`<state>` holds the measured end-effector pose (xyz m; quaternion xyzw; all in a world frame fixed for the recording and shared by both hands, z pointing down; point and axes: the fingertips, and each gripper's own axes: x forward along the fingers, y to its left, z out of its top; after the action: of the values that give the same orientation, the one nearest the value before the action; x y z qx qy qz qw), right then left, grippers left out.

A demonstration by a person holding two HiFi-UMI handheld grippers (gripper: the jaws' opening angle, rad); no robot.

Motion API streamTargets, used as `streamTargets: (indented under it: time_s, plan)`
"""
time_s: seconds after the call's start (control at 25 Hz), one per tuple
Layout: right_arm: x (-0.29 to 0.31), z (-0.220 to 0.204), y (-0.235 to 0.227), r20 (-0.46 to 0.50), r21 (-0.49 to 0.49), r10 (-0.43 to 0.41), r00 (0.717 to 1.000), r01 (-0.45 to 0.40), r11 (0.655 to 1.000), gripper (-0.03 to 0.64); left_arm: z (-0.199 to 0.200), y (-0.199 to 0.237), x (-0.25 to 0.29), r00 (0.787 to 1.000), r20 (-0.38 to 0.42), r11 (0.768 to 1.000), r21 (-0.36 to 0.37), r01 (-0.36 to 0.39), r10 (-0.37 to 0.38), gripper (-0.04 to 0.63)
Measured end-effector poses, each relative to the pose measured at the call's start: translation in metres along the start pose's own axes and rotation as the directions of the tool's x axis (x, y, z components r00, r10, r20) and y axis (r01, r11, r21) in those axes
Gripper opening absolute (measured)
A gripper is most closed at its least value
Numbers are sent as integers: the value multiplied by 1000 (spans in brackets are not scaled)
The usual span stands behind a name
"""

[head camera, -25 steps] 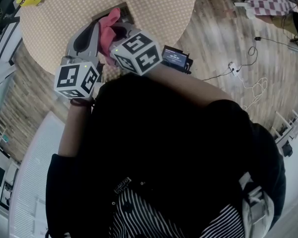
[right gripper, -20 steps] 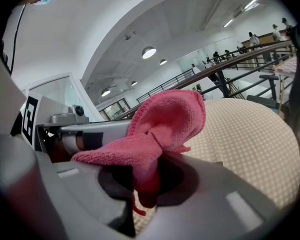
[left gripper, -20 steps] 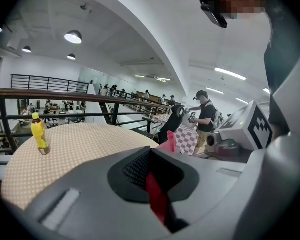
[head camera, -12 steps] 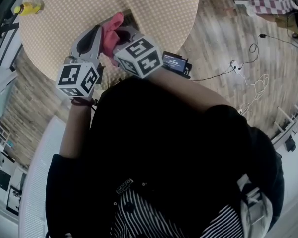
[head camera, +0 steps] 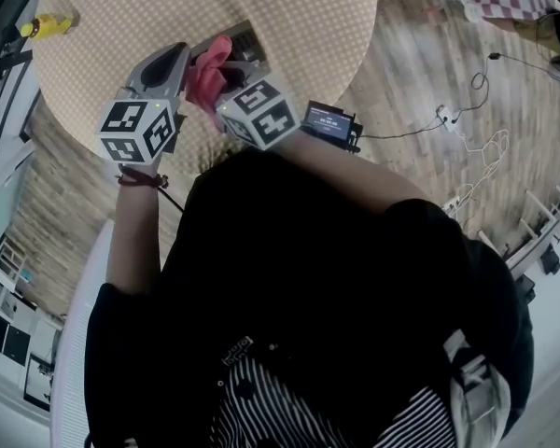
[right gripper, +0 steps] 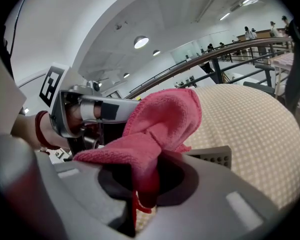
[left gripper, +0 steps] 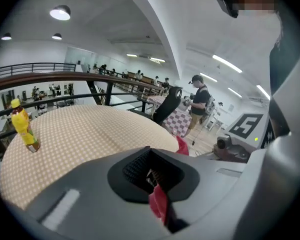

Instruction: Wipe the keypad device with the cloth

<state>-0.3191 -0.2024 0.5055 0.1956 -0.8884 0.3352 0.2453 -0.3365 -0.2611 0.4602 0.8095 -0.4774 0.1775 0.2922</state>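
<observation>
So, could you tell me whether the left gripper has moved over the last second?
Yes. Judged against the yellow bottle, the left gripper has moved forward, further over the table, narrowing its gap to the bottle.

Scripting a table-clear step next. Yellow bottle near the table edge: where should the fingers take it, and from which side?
Take the yellow bottle on its straight body, below the narrower cap, with the fingers level. It stands upright, so a side approach probably fits best. Come from the middle of the table: the surface is bare there, while the edge lies close on the bottle's other side.
</observation>
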Motion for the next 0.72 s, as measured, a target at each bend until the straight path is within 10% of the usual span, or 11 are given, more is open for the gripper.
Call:
streamTargets:
  time_s: [0.24,0.72]
  plan:
    - [16,-25,-14,-73,2,-10,997,10,1000,64,-37,5,37,963,-264,992,90,87,-60,0]
    - [55,-52,-26,-146,2,-48,988,49,999,64,-84,8,85,856,-516,947,262,187,-26,0]
